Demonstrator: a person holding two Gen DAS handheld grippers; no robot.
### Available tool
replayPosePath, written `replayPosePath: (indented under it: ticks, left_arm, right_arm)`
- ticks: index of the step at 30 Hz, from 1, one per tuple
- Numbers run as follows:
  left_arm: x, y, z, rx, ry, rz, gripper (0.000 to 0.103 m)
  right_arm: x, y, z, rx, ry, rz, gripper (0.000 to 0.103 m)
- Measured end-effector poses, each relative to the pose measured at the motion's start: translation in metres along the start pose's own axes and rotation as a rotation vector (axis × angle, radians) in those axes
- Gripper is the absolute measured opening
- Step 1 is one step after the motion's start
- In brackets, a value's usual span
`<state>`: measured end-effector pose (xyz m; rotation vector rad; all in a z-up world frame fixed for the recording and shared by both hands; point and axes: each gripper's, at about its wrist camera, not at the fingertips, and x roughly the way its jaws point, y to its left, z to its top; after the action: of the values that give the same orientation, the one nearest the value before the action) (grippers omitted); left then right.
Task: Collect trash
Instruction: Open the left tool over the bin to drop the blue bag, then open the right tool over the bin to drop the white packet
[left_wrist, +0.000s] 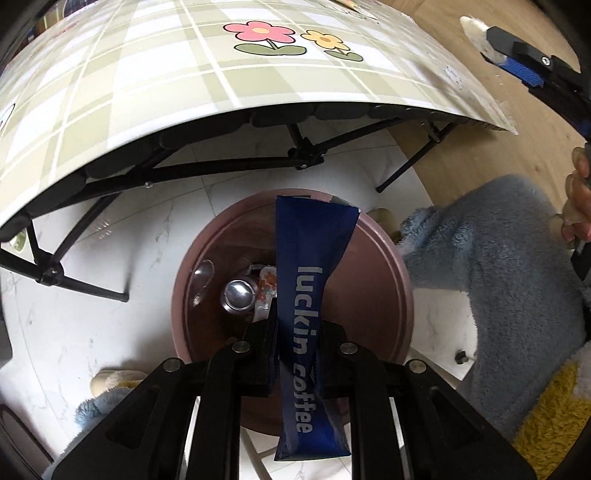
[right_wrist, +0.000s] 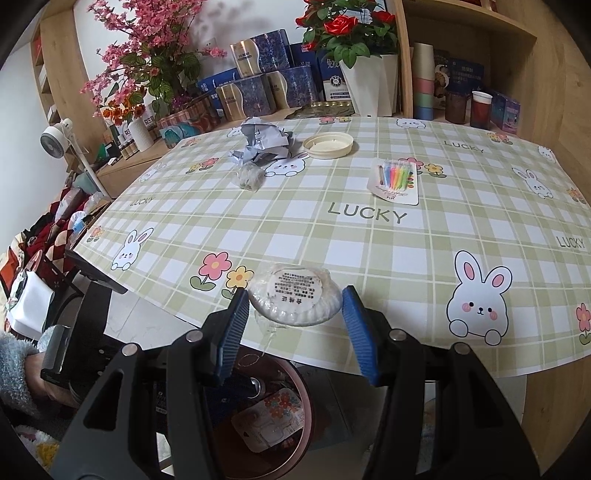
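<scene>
Glossy blue coffee sachet (left_wrist: 301, 314) pinched in left claw (left_wrist: 297, 332); right claw (right_wrist: 293, 317) spread around ridged disc (right_wrist: 295, 299).

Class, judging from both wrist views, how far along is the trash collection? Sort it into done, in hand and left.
Done: a can and a flowered wrapper lie in the bin.
In hand: the left gripper holds a blue coffee sachet over the bin; the right gripper, open, flanks a white packet.
Left: crumpled paper, a small wad, a lid and a candle pack.
</scene>
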<state>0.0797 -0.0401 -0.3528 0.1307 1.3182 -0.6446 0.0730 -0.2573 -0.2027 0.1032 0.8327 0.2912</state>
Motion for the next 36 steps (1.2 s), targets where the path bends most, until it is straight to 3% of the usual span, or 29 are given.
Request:
replayPosePath:
  ticks: [1,3,7,15,25,36]
  left_arm:
    - [0.000,0.001,0.001,0.002,-0.001,0.007,0.024]
    - [-0.003,0.003,0.002,-0.002,-0.010,0.025,0.055]
    - [-0.021,0.009,0.005,-0.036,-0.071,0.043,0.065]
    - [-0.095,0.008,0.011,-0.060,-0.314,0.149,0.088]
    - [-0.172,0.009,-0.004,-0.146,-0.567,0.254,0.096]
    - [-0.202,0.014,-0.032,-0.227,-0.684,0.331,0.097]
  right_arm:
    - [0.000,0.000,0.000,0.001,0.000,0.000,0.054]
    - [0.000,0.000,0.000,0.001,0.001,-0.001,0.054]
    - [-0.001,0.001,0.000,-0.006,0.001,-0.001,0.054]
    - [-0.005,0.012,0.001,-0.041,0.001,-0.004,0.054]
    - [-0.008,0.031,-0.004,-0.085,0.018,0.004,0.054]
    - [-0.001,0.055,-0.019,-0.147,0.080,0.018,0.054]
